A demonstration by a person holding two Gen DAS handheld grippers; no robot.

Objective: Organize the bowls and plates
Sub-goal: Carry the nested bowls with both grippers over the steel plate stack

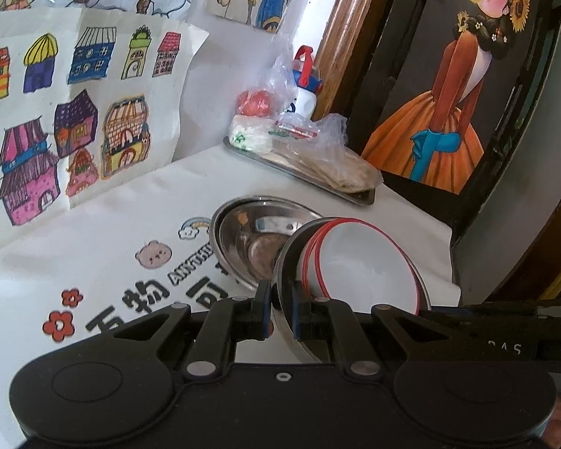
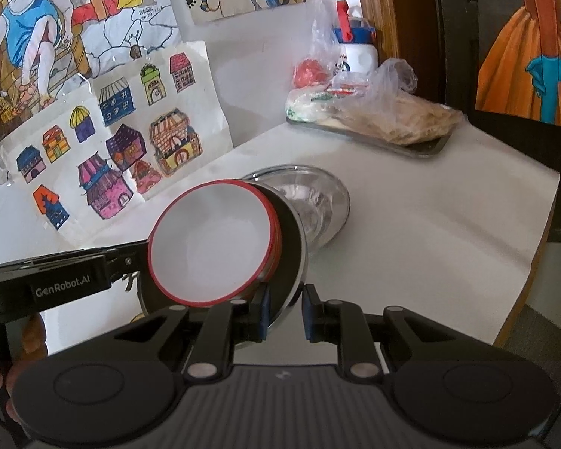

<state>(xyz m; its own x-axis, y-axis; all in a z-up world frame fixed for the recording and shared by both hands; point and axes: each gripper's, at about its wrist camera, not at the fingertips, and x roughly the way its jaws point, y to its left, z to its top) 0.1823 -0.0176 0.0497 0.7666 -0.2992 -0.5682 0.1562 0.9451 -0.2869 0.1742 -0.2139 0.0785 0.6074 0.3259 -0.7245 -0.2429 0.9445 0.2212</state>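
Hidden/unclear: the steel plate (image 1: 286,262) is mostly covered by the red-rimmed white plates (image 1: 366,258) stacked in it, so only its rim and underside show. How many white plates are in the stack can't be told; a few red edges show. The printed text on the cloth is cut off by the dishes and gripper bodies. Contents of the plastic bags (image 1: 318,138) at the back are blurry, w/ something red and flat bread-like pieces.

Surface/room: worktop (image 2: 430,224) w/ a white cloth, cartoon print and red flowers at its near-left side in the left wrist view. Kids' drawings of houses (image 1: 74,112) lean against the white wall. A metal tray (image 2: 426,147) w/ the bags sits at the far corner, a blue-and-white bottle (image 1: 306,86) behind it. A dark board w/ a painted girl in an orange dress (image 1: 441,112) stands at right.

Task things: the steel plate w/ white plates is tilted, lifted off the cloth, just in front of a steel bowl (image 1: 250,239) resting on the worktop. Left gripper (image 1: 282,314) pinches the steel plate's rim from the left side. Right gripper (image 2: 286,312) has its fingers on either side of the rim's near edge, w/ a gap showing at the right finger; whether it's clamped can't be told.
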